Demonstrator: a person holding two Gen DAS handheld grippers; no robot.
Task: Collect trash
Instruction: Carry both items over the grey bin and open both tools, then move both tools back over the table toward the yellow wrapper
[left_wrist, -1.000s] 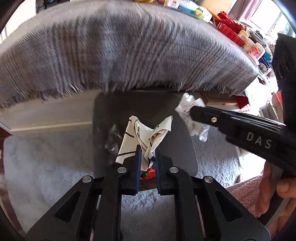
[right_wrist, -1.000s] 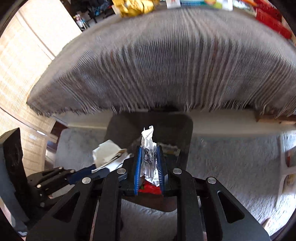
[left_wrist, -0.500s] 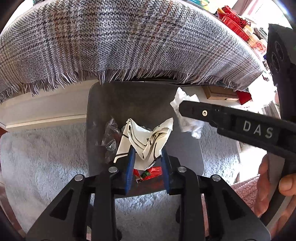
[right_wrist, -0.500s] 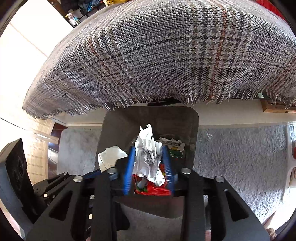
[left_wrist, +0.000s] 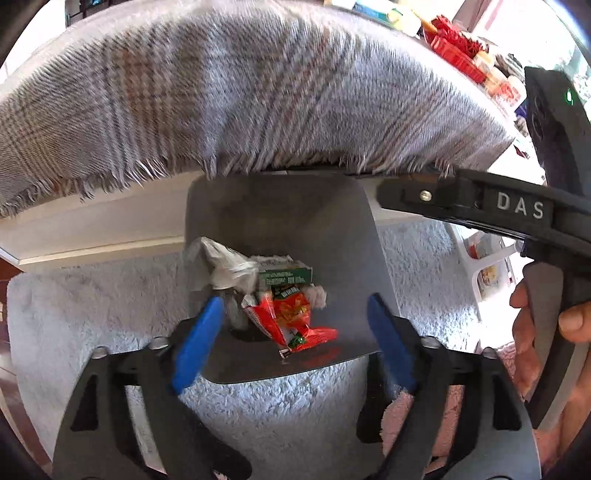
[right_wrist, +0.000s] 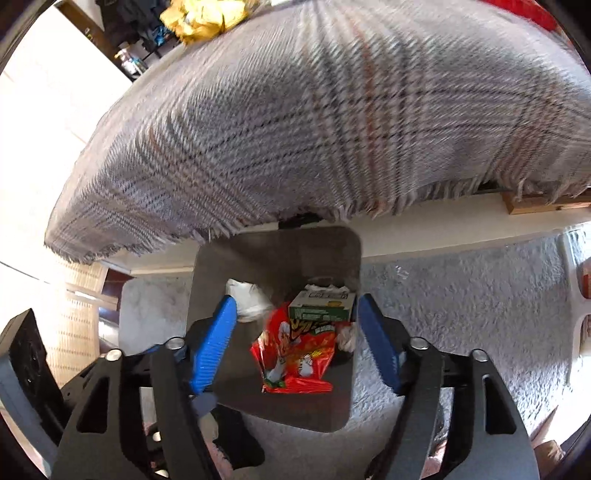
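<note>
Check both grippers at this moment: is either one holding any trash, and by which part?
Nothing is held. The left gripper and the right gripper both hang open above the bin; the red wrapper and green box lie inside it.

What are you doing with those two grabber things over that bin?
A person is collecting trash with a gripper in each hand. Both the left gripper and the right gripper hang open and empty above the grey bin. Inside it lie a red snack bag, a green carton and crumpled white paper. The bin stands on a fluffy rug beside a plaid blanket.
</note>
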